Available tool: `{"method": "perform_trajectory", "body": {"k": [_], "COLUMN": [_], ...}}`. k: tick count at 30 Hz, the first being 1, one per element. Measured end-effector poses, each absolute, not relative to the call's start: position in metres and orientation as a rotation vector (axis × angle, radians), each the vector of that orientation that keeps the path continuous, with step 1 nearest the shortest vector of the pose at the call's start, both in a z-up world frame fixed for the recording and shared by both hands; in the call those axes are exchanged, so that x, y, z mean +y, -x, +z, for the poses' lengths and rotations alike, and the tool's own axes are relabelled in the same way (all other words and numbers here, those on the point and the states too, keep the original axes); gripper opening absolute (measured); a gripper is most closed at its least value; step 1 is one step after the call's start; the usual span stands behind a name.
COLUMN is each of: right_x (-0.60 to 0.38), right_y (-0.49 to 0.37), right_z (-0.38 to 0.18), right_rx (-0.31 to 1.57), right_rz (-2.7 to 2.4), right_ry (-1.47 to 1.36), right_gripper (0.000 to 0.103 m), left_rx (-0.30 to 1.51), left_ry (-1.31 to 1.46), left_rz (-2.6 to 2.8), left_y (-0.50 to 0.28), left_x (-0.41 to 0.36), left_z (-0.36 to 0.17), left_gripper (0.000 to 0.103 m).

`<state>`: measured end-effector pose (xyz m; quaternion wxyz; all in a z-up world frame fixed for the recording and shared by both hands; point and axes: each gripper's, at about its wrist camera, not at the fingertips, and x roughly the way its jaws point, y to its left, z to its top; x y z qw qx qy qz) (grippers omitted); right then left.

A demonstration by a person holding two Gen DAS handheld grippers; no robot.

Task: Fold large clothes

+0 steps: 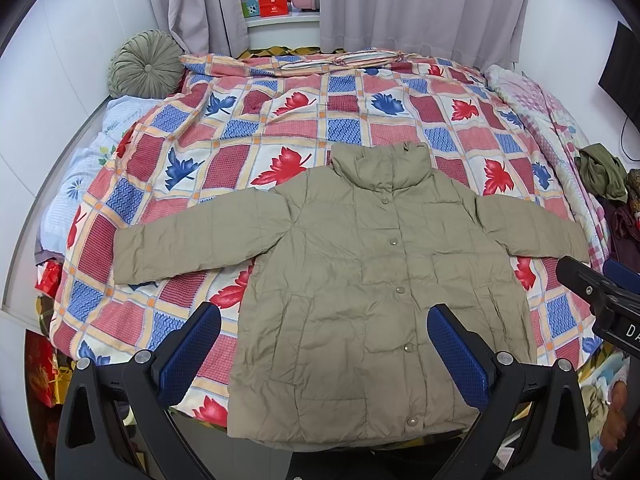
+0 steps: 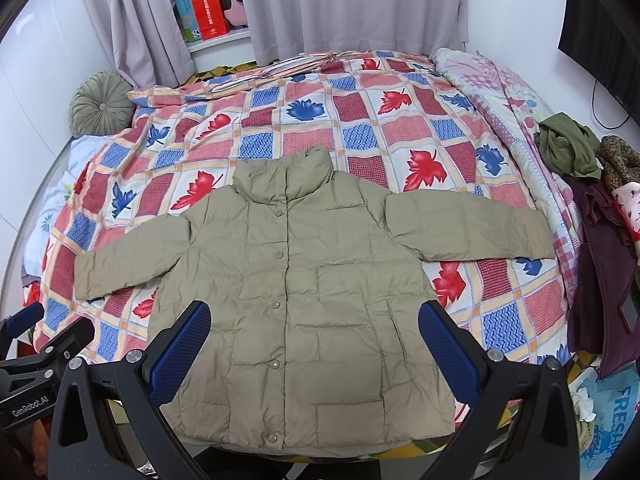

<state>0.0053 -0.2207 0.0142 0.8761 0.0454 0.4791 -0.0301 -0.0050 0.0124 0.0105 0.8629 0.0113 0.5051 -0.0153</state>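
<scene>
An olive-green puffer jacket lies flat and face up on the bed, buttoned, collar away from me, both sleeves spread out to the sides. It also shows in the right wrist view. My left gripper is open and empty, held above the jacket's lower left part near the hem. My right gripper is open and empty above the jacket's lower middle. The right gripper also shows at the right edge of the left wrist view, and the left gripper at the left edge of the right wrist view.
A patchwork leaf-print quilt covers the bed. A round green cushion sits at the far left corner. A pile of other clothes lies at the bed's right edge. Grey curtains and a windowsill with boxes stand behind.
</scene>
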Motion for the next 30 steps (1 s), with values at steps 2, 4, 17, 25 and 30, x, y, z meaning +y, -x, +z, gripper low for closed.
{"method": "perform_trajectory", "body": {"k": [2,4,17,25,30], "right_x": [-0.221,-0.222,-0.221,-0.211,-0.204], "right_y": [-0.005,-0.005,-0.006,-0.009,-0.023], "right_z": [0.014,0.013,0.012,0.01,-0.012], "right_rx": [1.002,1.003,1.008,1.04,1.085], "right_rz": [-0.062,-0.062,-0.061,-0.066,-0.04], "right_ry": [-0.095,-0.095,-0.097,-0.117,-0.15], "right_gripper": [0.103,0.103,0.103,0.103,0.103], "left_rx": [1.059,1.059,1.067,1.113,1.147], "left_ry": [-0.023,-0.024,-0.016,0.032,0.094], "left_rz": [-0.032,-0.033,-0.036,-0.005,0.004], "left_y": [0.005,0.005,0.004,0.01,-0.001], "left_x": [0.013,0.013,0.013,0.027,0.055], "left_z": [0.01,0.01,0.01,-0.01,-0.027], "left_gripper": [0.103,0.103,0.103,0.103,0.103]}}
